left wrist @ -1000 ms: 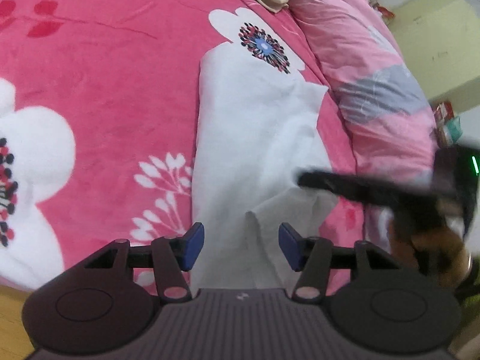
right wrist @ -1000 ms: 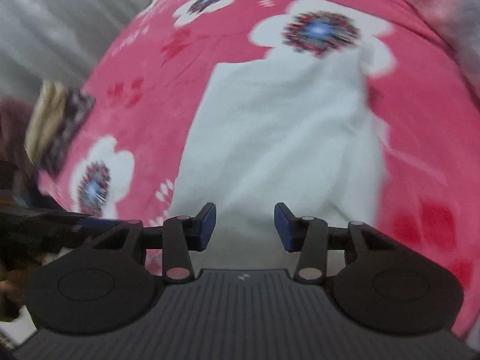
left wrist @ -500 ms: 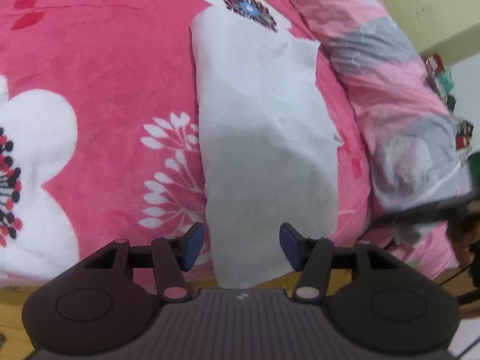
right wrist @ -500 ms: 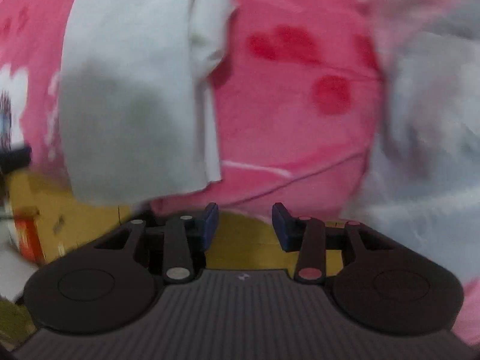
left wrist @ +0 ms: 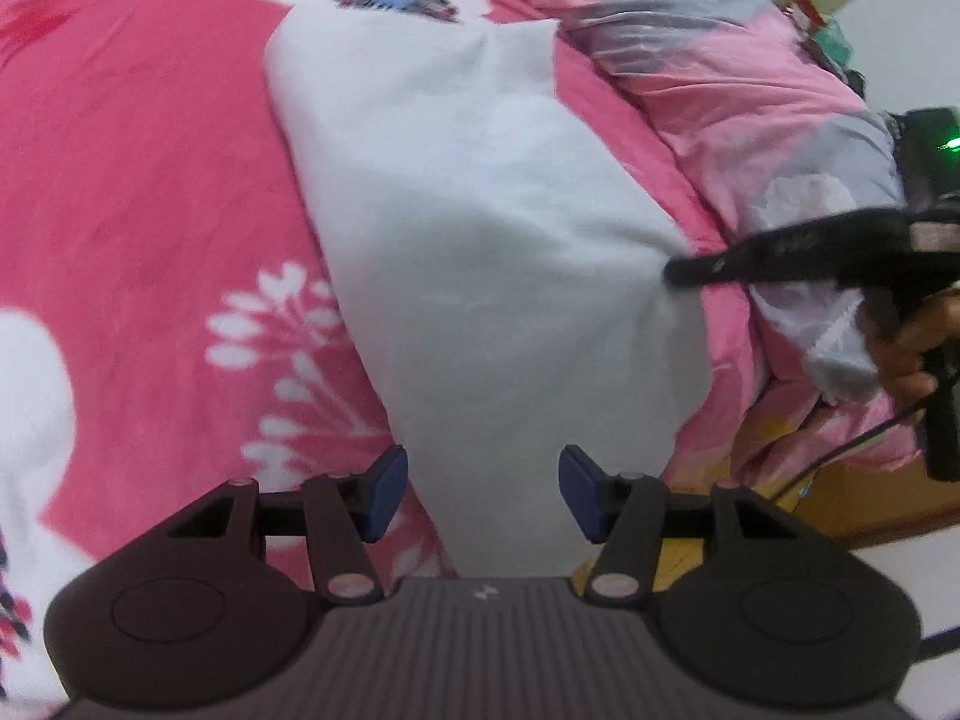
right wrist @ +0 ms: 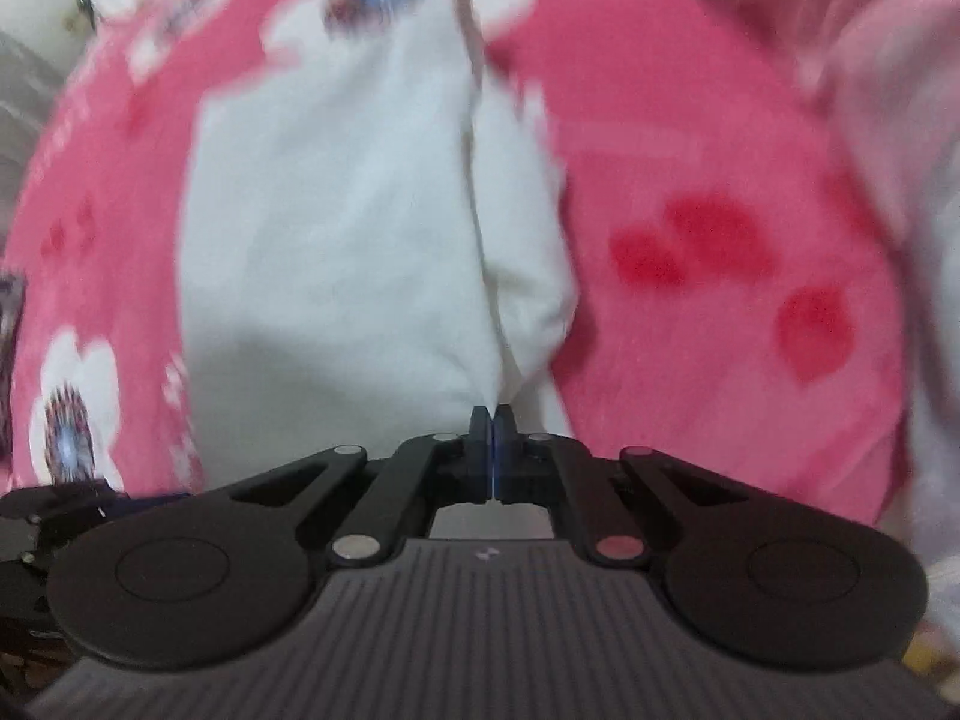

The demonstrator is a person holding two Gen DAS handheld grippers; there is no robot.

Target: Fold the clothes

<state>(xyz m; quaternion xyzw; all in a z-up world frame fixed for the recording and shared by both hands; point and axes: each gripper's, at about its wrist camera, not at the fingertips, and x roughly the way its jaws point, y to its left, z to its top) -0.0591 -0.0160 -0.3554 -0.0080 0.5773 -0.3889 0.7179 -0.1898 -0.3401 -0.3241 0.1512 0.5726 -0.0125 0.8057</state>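
Fingers of the right gripper (right wrist: 492,438) are pressed together on the near right corner of the white garment (right wrist: 336,252), the cloth rising to a pinched ridge that runs straight away from the pads. From the left wrist view the same gripper (left wrist: 678,271) reaches in from the right and meets the garment's right edge about halfway along its length, with the person's hand (left wrist: 906,354) behind it.

The left gripper (left wrist: 483,495) hangs over the garment's near end with its blue pads well apart; white cloth (left wrist: 480,240) shows in the gap, but nothing is pinched and I cannot tell whether the pads touch the fabric.

The garment is a long, already narrowed strip whose long axis runs from the near bed edge away toward a dark-centred flower printed at its far end. Both grippers sit at the near half, so a fold along that axis would likely carry the near end toward the far one; the left needs its own hold on the near left corner first.

Underneath lies a pink fleece blanket (left wrist: 150,180) with white flowers, soft and likely to drag on cloth. A pink-and-grey quilt (left wrist: 720,60) is heaped just beside the garment on the right, and yellowish floor (left wrist: 768,420) shows past the bed's near edge.
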